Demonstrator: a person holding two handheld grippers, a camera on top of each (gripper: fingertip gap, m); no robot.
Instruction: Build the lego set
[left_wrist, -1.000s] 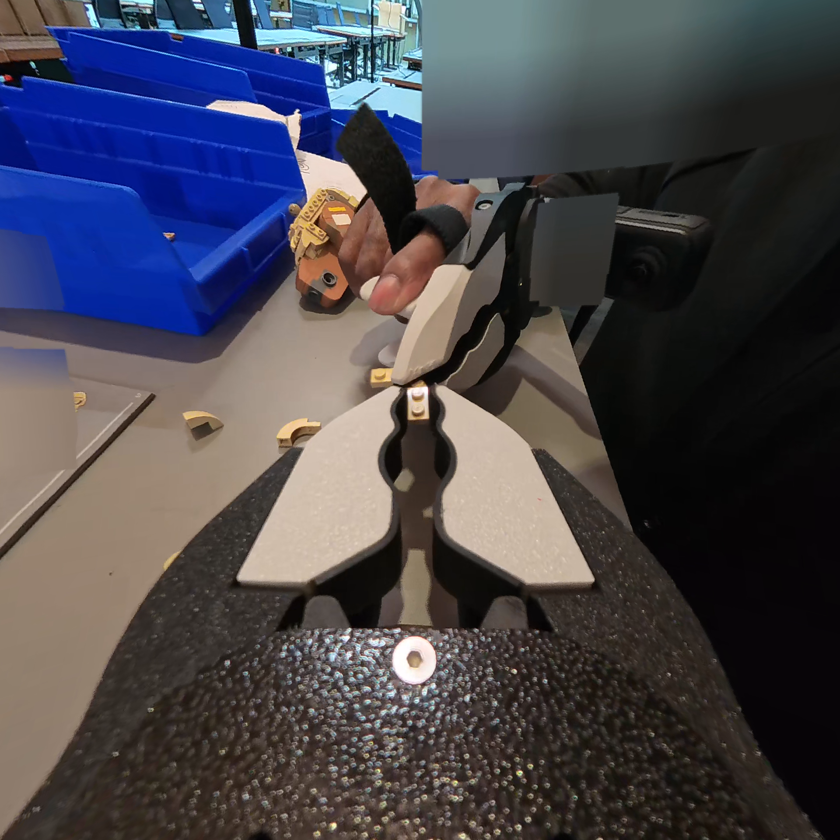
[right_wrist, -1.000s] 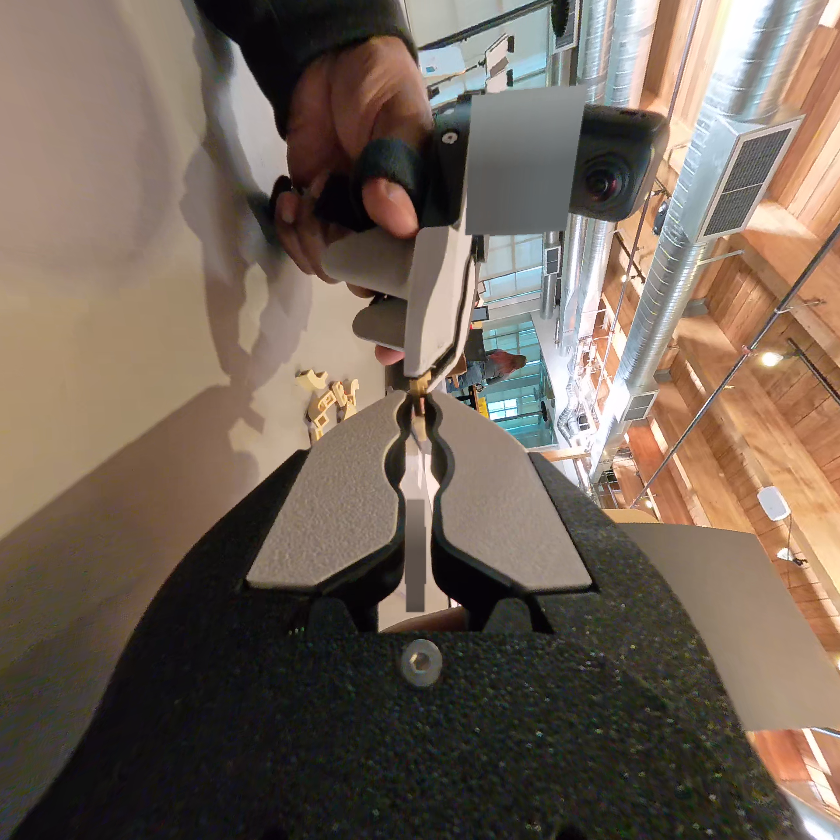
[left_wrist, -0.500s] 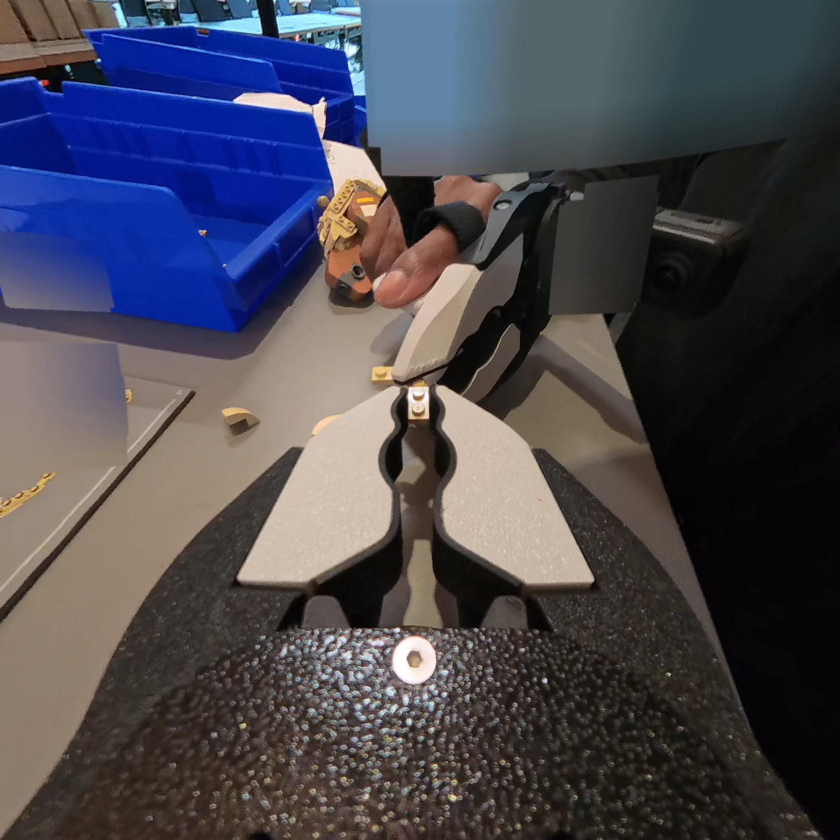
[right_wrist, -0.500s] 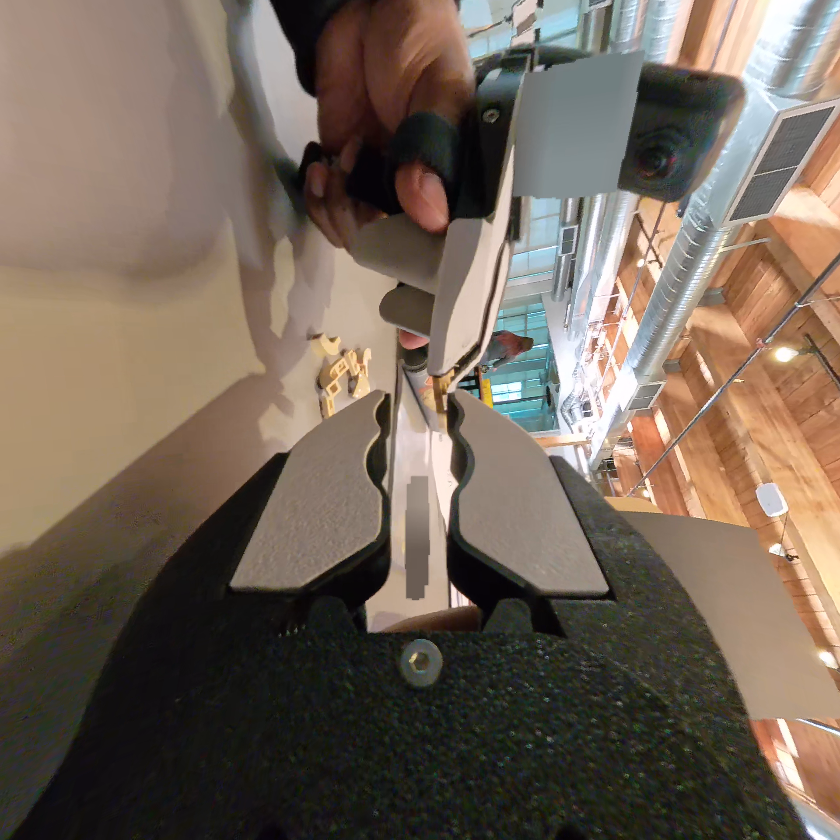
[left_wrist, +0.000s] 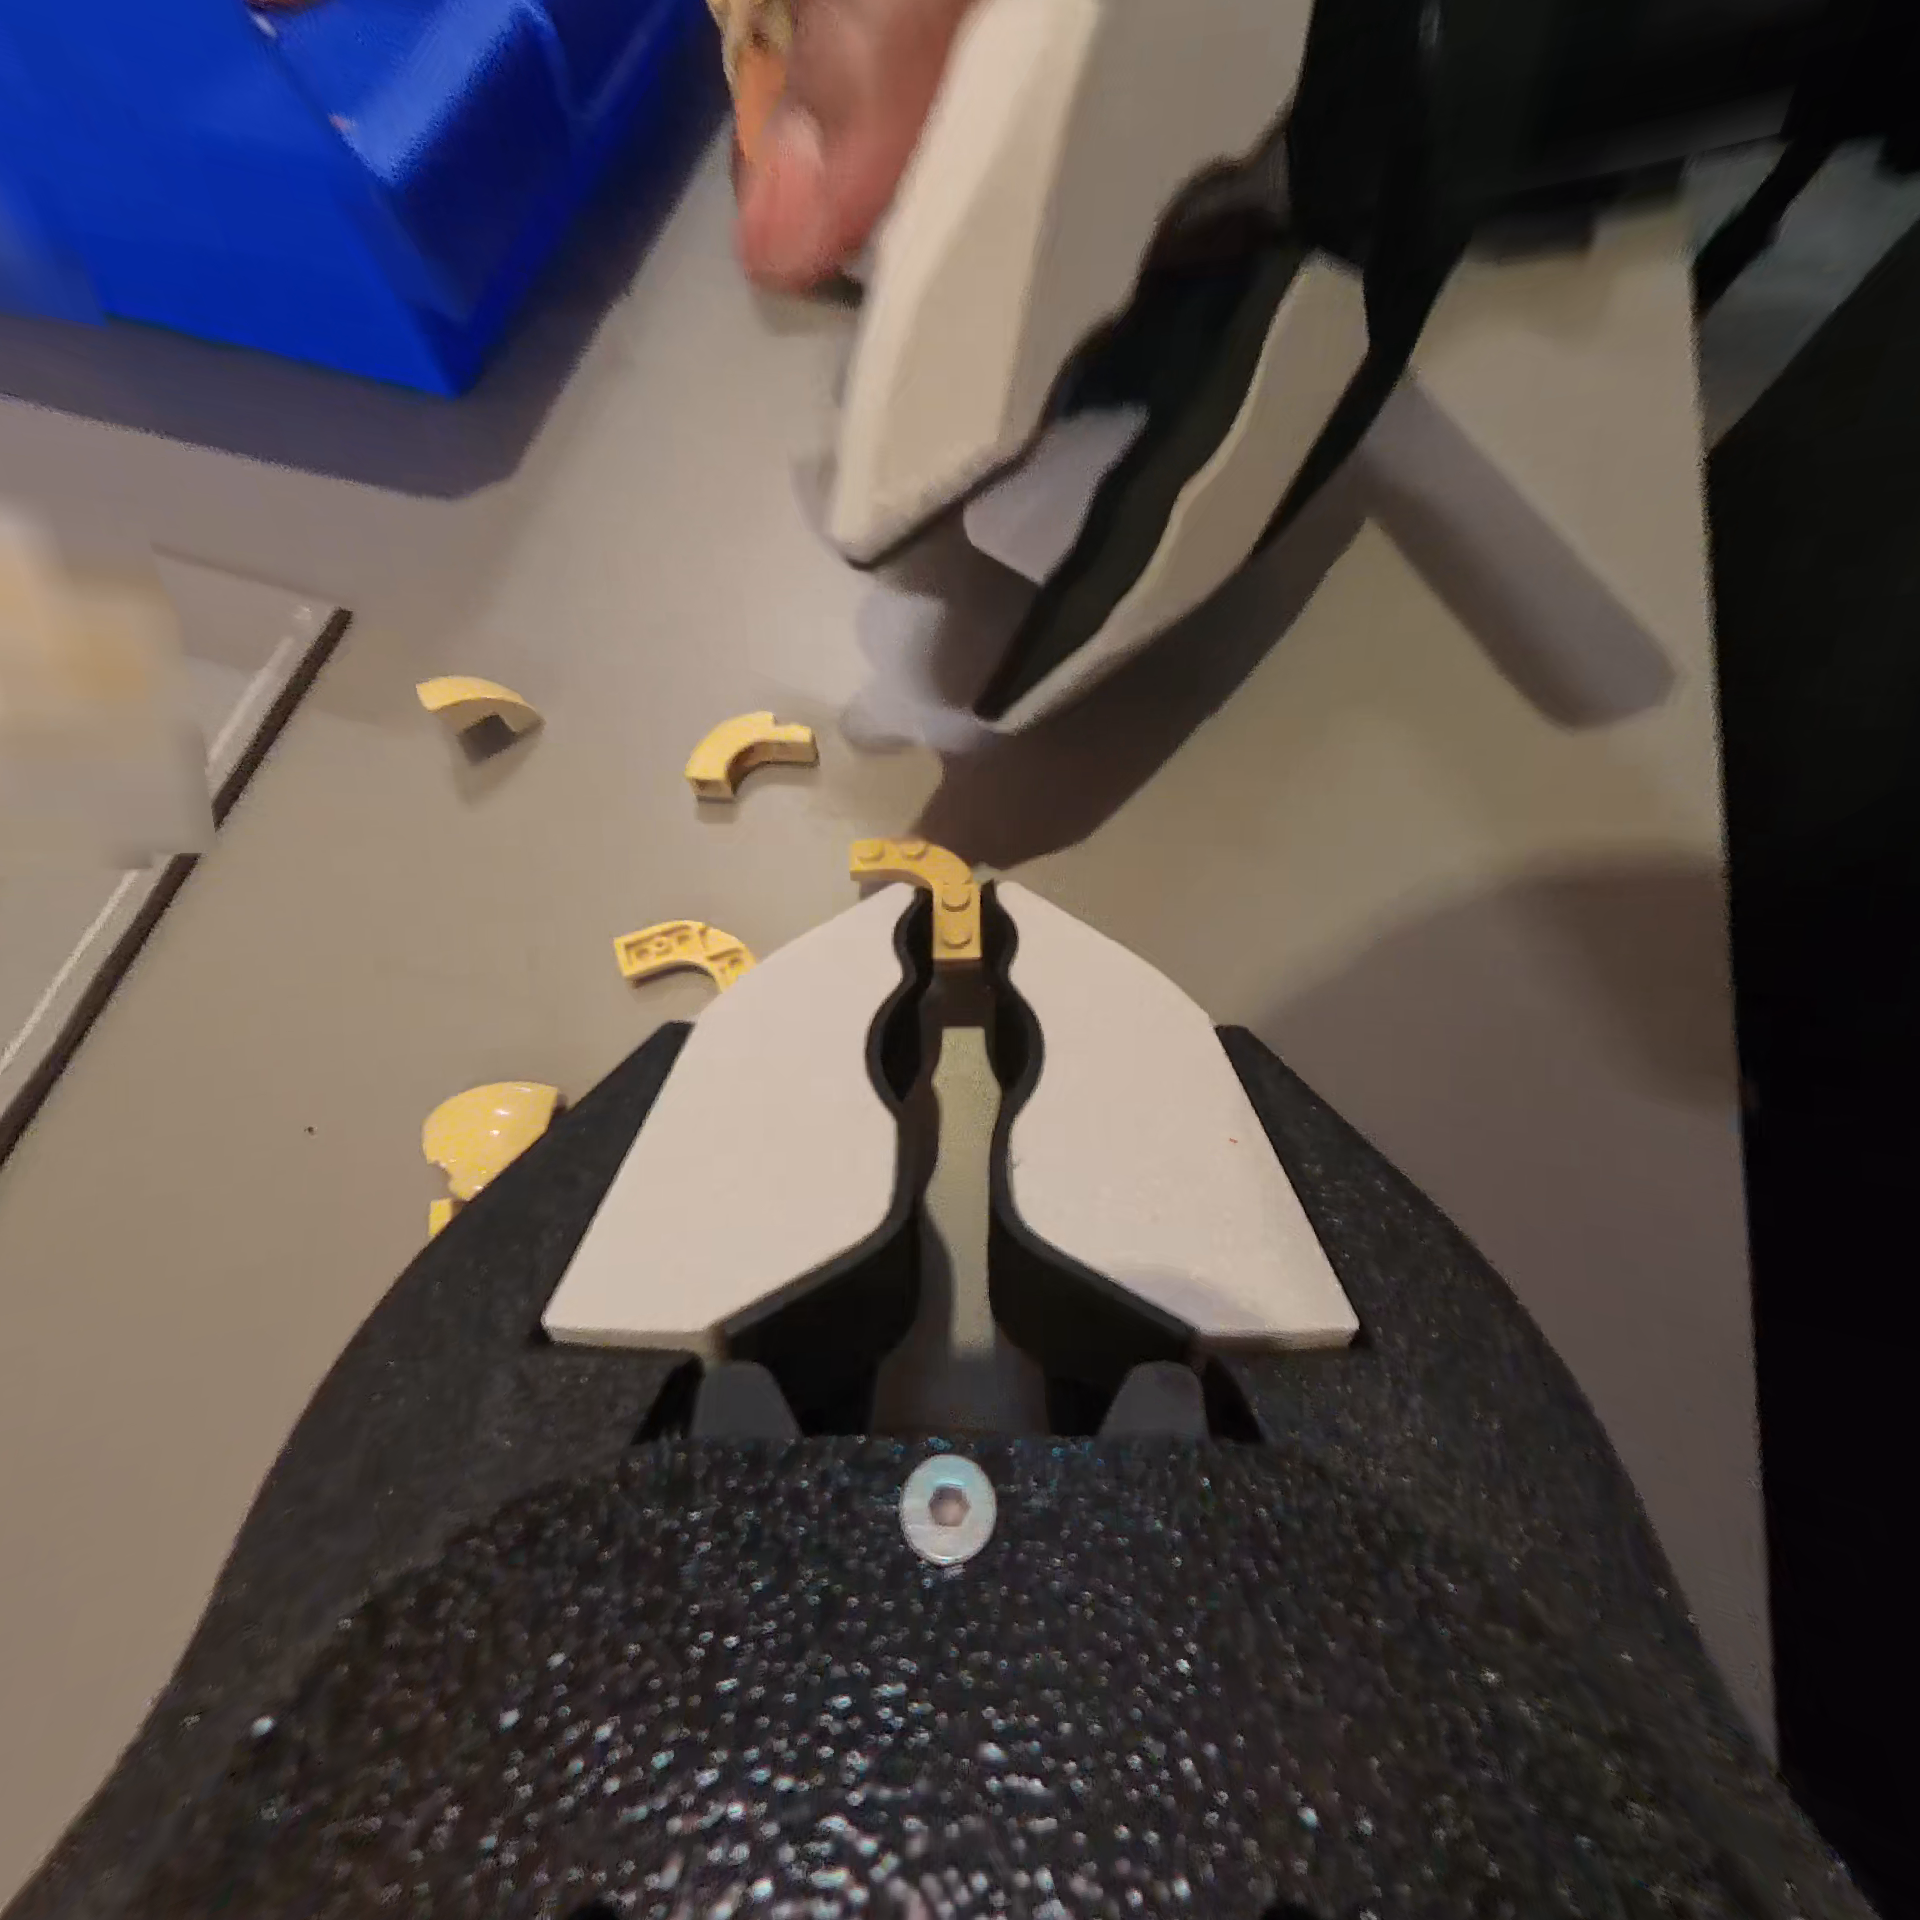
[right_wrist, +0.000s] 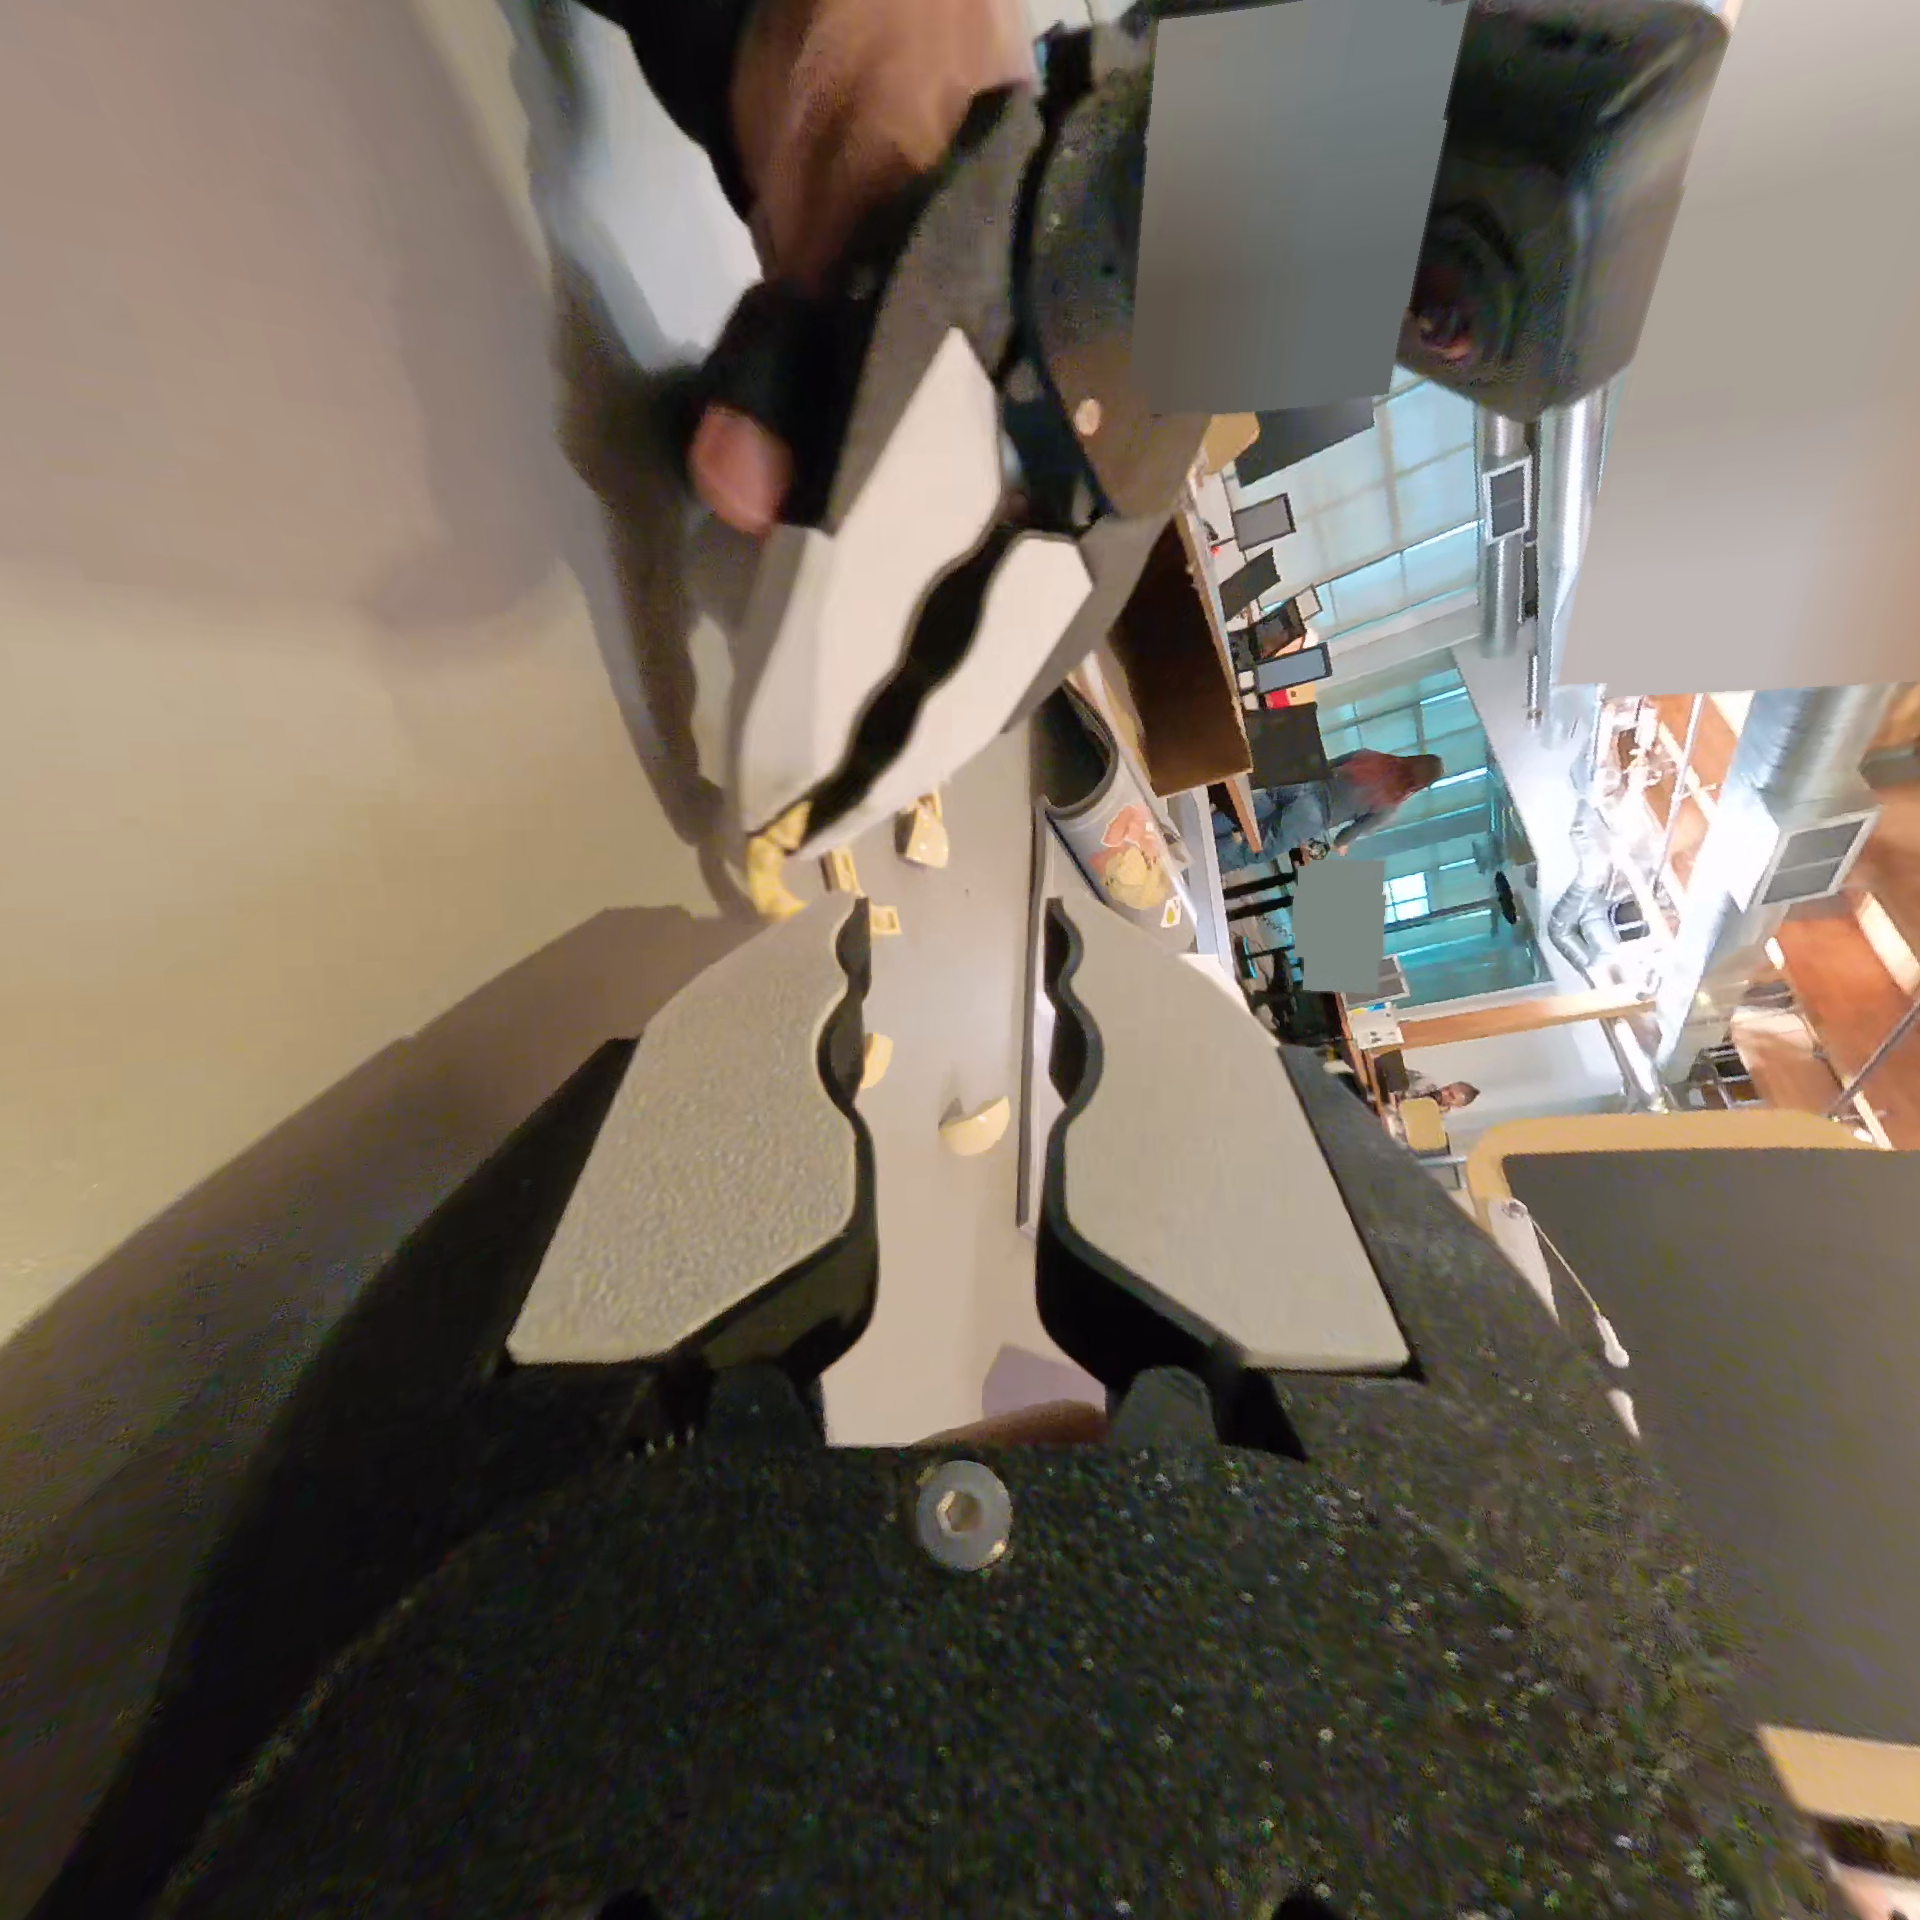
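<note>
Left gripper (left_wrist: 954, 914) pinches a tan curved plate (left_wrist: 940, 894) at its tips, over the counter (left_wrist: 520, 987); one arm of the plate sticks out leftward. Right gripper (right_wrist: 951, 935) gapes wide, bare between its fingers. Loose tan pieces (left_wrist: 748, 753) lie scattered; one (left_wrist: 483, 1138) is half hidden behind the gripper body. Blue bin (left_wrist: 260, 177) is blurred, cut off.
</note>
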